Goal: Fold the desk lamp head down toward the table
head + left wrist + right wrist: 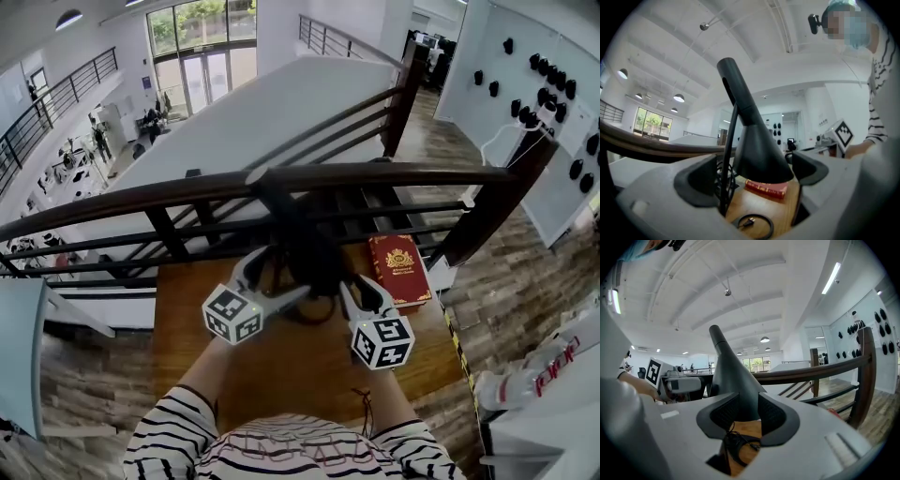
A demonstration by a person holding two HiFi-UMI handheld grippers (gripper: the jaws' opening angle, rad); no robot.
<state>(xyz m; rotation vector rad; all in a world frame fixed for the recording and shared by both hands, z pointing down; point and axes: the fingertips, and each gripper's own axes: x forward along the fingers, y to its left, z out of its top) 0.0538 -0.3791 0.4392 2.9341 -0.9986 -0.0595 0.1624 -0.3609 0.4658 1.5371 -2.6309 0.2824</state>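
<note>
The black desk lamp (302,246) stands at the far edge of the wooden table (281,370), right against the railing. Its cone-shaped head (757,150) sits between the wide-set jaws of my left gripper (754,173), with a gap at the left pad beside the thin stem (727,164). From the other side, my right gripper (747,413) has its ribbed pads against the lamp head (733,380). In the head view the left gripper (281,278) and right gripper (361,287) flank the lamp, both held about level.
A red book (398,270) lies on the table right of the lamp. A coiled black cable with its plug (752,224) lies near the lamp's foot. The dark wooden railing (281,183) runs just behind the lamp, with a drop to the floor below.
</note>
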